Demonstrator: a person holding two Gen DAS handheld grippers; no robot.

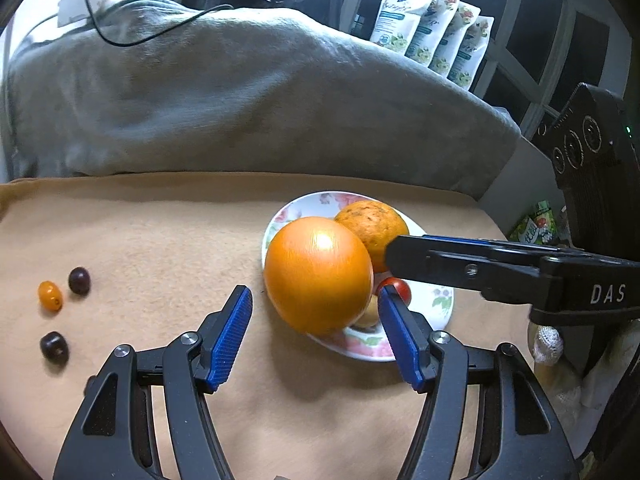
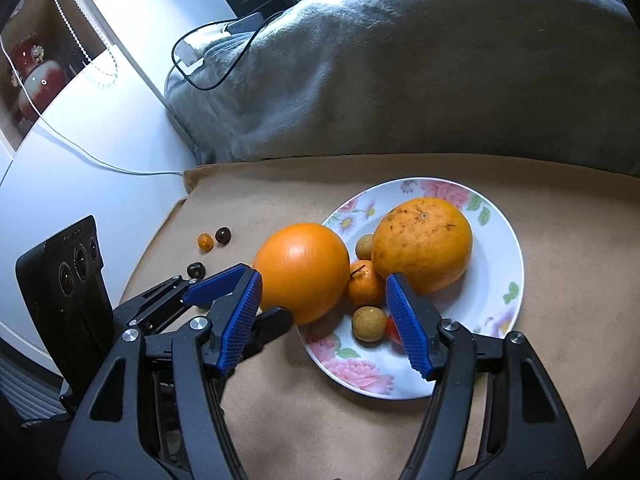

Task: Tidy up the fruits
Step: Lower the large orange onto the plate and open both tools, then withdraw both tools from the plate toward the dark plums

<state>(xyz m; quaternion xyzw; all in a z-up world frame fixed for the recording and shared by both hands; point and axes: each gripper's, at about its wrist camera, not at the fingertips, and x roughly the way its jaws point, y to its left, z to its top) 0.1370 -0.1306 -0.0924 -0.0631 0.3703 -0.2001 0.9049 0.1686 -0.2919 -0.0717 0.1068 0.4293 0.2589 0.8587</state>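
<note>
A smooth orange [image 1: 318,274] rests at the left rim of a flowered plate [image 2: 496,280]. My left gripper [image 1: 318,316] is open, its blue pads just clear of the orange on either side. My right gripper [image 2: 324,300] is also open, low over the plate's near left part, and reaches in from the right [image 1: 394,254]. The plate holds a rough orange [image 2: 422,244], a small mandarin [image 2: 364,284], two longans [image 2: 368,323] and a red tomato [image 1: 398,288]. The left gripper's fingers [image 2: 216,284] show beside the orange.
On the tan cloth [image 1: 160,240] to the left lie a small orange fruit [image 1: 50,295] and two dark ones [image 1: 79,280]. A grey blanket [image 1: 240,100] with a black cable rises behind. Refill pouches [image 1: 432,28] stand back right. A white desk [image 2: 80,160] adjoins the cloth.
</note>
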